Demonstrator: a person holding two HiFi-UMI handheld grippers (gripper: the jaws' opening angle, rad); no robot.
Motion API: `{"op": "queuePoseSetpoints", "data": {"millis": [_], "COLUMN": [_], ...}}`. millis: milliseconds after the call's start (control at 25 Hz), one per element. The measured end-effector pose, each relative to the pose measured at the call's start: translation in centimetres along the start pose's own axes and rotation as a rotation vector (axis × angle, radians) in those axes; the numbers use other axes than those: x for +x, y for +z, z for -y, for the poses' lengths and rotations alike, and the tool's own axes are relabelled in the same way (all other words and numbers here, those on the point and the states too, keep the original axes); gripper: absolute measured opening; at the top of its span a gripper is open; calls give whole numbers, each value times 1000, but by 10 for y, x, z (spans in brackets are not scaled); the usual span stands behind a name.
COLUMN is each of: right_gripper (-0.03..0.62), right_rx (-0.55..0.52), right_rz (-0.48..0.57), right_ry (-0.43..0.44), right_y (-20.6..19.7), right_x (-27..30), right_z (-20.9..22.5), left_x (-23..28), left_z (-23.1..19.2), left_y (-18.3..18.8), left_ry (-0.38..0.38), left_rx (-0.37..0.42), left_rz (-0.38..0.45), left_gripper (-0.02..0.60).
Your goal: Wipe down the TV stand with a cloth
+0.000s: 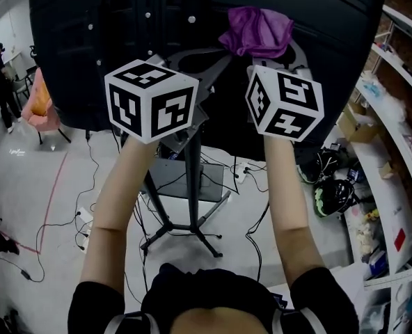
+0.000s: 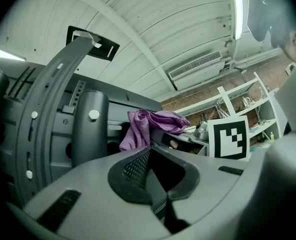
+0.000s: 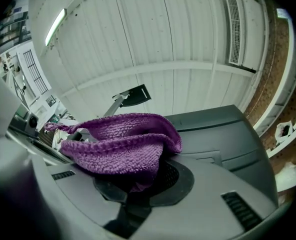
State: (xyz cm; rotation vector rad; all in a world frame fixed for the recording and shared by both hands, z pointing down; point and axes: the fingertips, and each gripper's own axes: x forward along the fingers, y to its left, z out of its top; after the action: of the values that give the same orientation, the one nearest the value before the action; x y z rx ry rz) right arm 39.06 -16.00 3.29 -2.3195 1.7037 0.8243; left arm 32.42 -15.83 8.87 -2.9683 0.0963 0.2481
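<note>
A purple cloth [image 1: 256, 32] is bunched against the dark back of the TV [image 1: 81, 40], high on the TV stand [image 1: 192, 179]. My right gripper [image 1: 279, 60] is shut on the cloth, which drapes over its jaws in the right gripper view [image 3: 115, 144]. My left gripper [image 1: 188, 68] is raised beside it to the left, its jaws shut with nothing between them [image 2: 155, 169]. In the left gripper view the cloth [image 2: 148, 126] hangs just past the jaws, next to the stand's grey mount arm [image 2: 53, 109] and the right gripper's marker cube [image 2: 229, 136].
White shelves [image 1: 394, 152] crowded with objects run down the right side. Cables [image 1: 88, 221] trail over the floor round the stand's legs [image 1: 185, 232]. A green helmet [image 1: 331, 197] lies at the right. A person [image 1: 1, 82] and a pink chair [image 1: 39, 106] are far left.
</note>
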Motion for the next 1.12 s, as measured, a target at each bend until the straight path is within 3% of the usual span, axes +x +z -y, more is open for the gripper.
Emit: {"op": "queuePoseSetpoints", "data": {"millis": [320, 600, 800, 1120], "right_gripper": [64, 64, 64, 64], "right_rx": [-37, -55, 6, 101], "right_rz": [-10, -39, -5, -9], "right_ry": [-135, -210, -125, 49], "right_y": [-2, -9, -5, -26], "right_x": [-35, -55, -57, -41], "right_z": [82, 115, 88, 5], "left_x": [52, 68, 53, -4], "left_z": [39, 53, 45, 8], "left_y": [-6, -13, -14, -28], "left_ry": [-108, -151, -117, 32], "left_rx": [-8, -30, -25, -13], "left_rz": [10, 12, 14, -13], "left_gripper": [6, 6, 6, 6]}}
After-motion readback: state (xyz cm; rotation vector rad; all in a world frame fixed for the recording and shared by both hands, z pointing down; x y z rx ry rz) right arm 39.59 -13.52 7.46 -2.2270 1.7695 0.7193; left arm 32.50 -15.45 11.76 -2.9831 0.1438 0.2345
